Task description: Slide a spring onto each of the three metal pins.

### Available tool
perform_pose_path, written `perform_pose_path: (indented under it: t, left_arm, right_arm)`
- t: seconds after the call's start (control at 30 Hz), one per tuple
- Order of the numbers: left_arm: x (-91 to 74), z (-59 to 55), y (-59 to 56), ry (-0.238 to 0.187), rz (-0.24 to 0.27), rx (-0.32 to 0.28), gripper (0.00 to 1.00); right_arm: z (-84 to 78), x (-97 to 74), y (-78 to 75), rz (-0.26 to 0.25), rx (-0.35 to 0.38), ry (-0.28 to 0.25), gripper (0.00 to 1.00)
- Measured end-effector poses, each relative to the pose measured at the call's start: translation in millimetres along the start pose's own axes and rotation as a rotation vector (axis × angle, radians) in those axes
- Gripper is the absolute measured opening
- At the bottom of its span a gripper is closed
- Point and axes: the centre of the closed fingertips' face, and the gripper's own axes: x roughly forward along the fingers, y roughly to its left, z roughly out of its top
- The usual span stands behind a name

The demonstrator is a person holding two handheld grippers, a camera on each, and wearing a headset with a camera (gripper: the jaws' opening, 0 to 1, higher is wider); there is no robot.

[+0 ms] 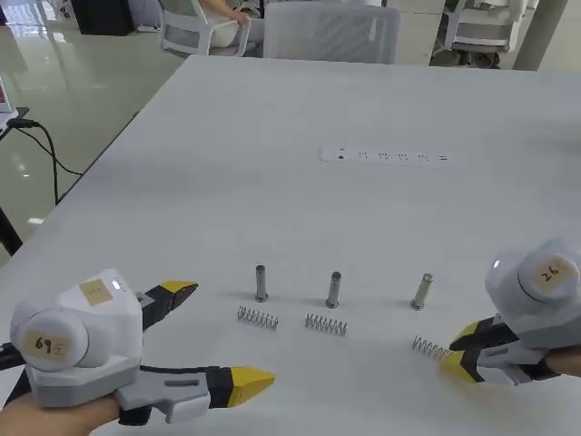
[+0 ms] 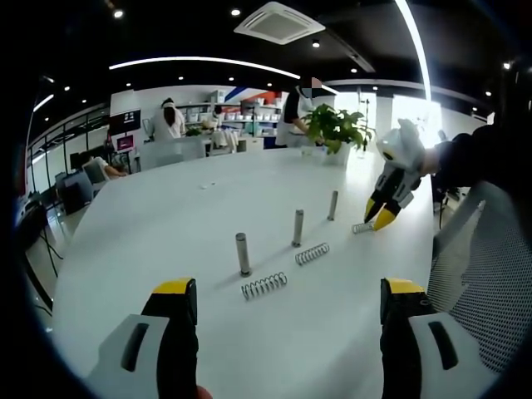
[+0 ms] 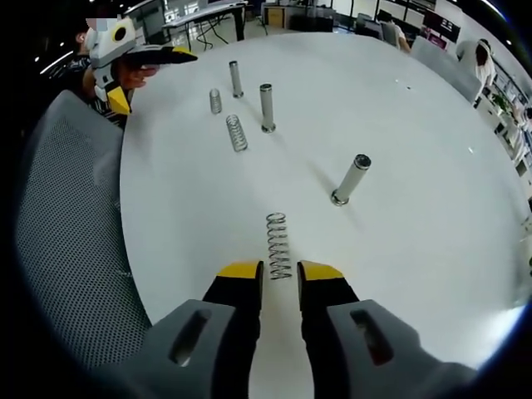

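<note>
Three short metal pins (image 1: 261, 282) (image 1: 333, 289) (image 1: 422, 292) stand upright in a row on the white table (image 1: 300, 209). In front of each lies a spring: left (image 1: 258, 317), middle (image 1: 326, 324), right (image 1: 429, 347). My right gripper (image 1: 458, 351) is low at the right spring; in the right gripper view the spring's (image 3: 278, 243) near end sits between the narrowly open jaws of this gripper (image 3: 280, 271), with gaps on both sides. My left gripper (image 1: 218, 336) is wide open at the near left, holding nothing, and faces the left spring (image 2: 264, 285) and pin (image 2: 243, 253).
A white power strip (image 1: 385, 156) lies flat further back on the table. The table's left edge (image 1: 100, 154) runs diagonally, with floor and a cable beyond. Office chairs (image 1: 329, 32) stand at the far end. A grey mesh chair (image 3: 71, 224) is near the front edge.
</note>
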Motion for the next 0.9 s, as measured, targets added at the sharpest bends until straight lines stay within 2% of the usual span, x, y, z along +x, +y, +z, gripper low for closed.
perform_pose_path:
  t: [0.33, 0.6, 0.9]
  left_arm:
    - [0.6, 0.1, -1.1, 0.001, -0.002, 0.000, 0.90]
    - [1.0, 0.3, -2.0, -0.001, -0.005, 0.000, 0.90]
    - [0.0, 0.8, -2.6, -0.002, -0.010, 0.001, 0.87]
  right_arm:
    - [-4.7, 2.5, 0.1, 0.002, -0.011, 0.015, 0.16]
    - [-4.1, 3.3, 2.7, 0.000, -0.058, 0.029, 0.13]
    - [-0.6, 0.1, 1.2, -0.011, -0.040, 0.019, 0.13]
